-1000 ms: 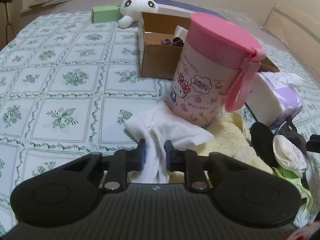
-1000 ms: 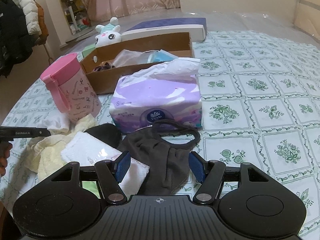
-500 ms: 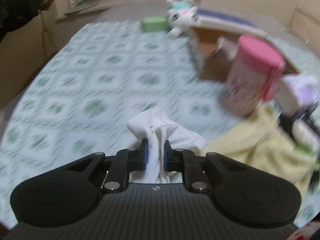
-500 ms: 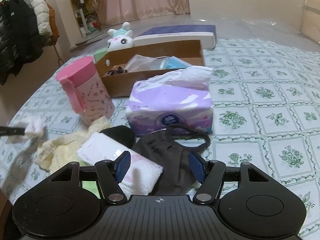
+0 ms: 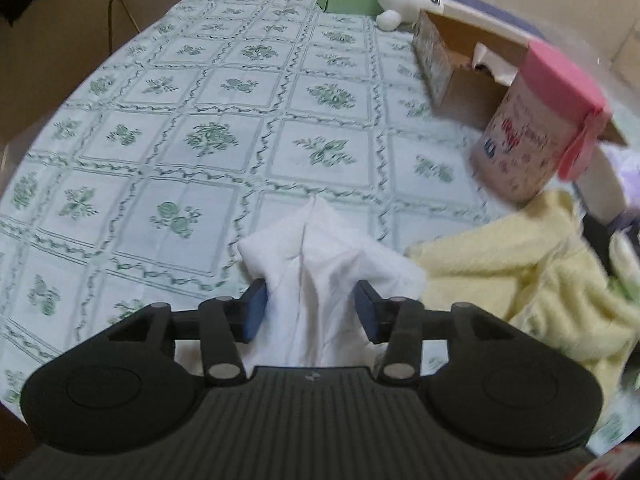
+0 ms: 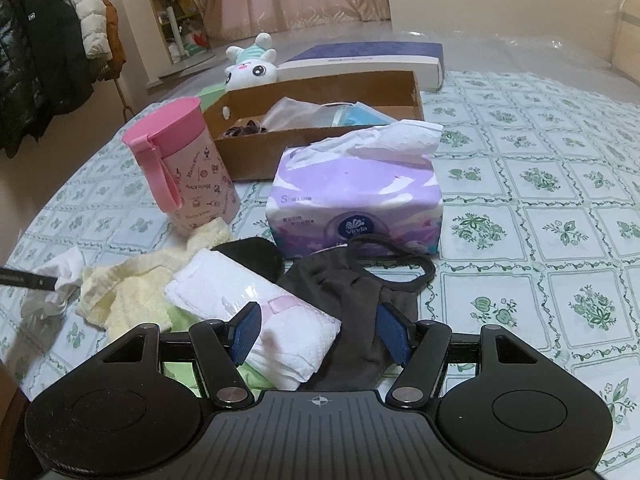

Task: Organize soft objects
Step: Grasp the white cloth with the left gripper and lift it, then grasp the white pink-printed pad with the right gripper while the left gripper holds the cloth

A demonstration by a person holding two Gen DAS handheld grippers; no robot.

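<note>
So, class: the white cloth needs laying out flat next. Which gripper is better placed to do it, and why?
The left gripper. The white cloth lies between its fingers, which have just been opening. The right gripper hovers open over the dark mask, well away from it.

The left tongs (image 5: 310, 306) have just been opening, blue pads apart and angled downward, while the right tongs (image 6: 322, 330) hang wide open

Two close wrist views angled down over tablecloth (image 5: 208, 92), sharing pink cup (image 6: 188, 168)
</note>
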